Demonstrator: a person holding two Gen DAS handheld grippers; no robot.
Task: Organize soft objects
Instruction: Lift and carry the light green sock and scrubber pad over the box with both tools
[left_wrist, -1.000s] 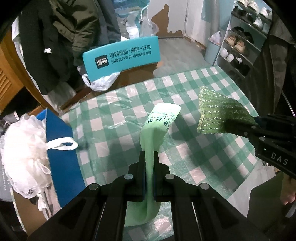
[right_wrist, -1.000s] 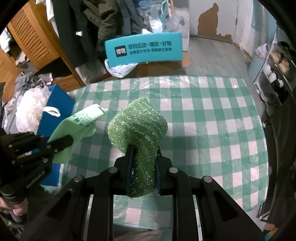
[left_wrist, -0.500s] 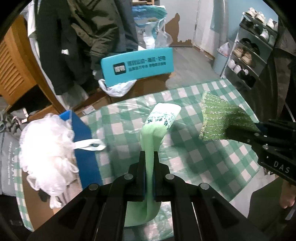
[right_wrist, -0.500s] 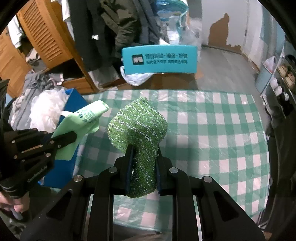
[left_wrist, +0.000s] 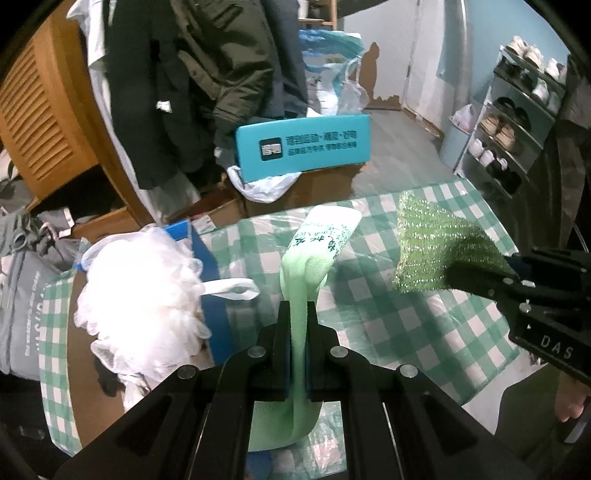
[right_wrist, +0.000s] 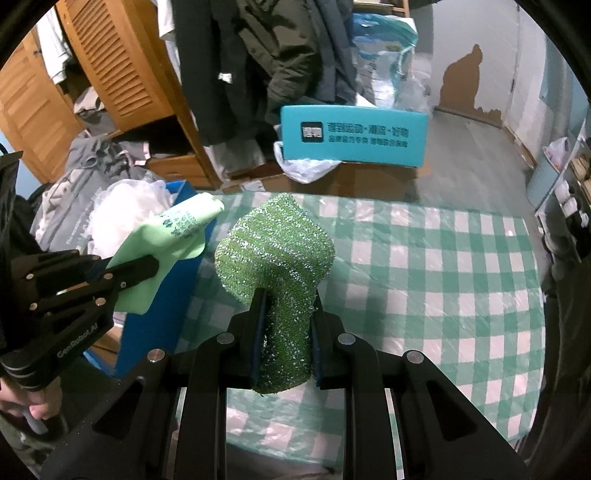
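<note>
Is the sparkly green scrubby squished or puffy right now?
Squished at the bottom: the right gripper pinches the sparkly green scrubby into a narrow neck, and its top bulges wide above the fingers.

A thin pale-green foam cloth with dark green printing (left_wrist: 320, 248) stands edge-on, pinched between the closed jaws of the left gripper (left_wrist: 297, 343); its printed top curls forward beyond the fingertips and its lower end hangs below the jaws. A glittery darker-green knitted scouring sponge (right_wrist: 275, 254) is squeezed between the jaws of the right gripper (right_wrist: 284, 328), narrowed at the pinch and bulging wide above it, its bottom poking out below. A white mesh bath puff (left_wrist: 144, 295) lies left of the left jaws.
</note>
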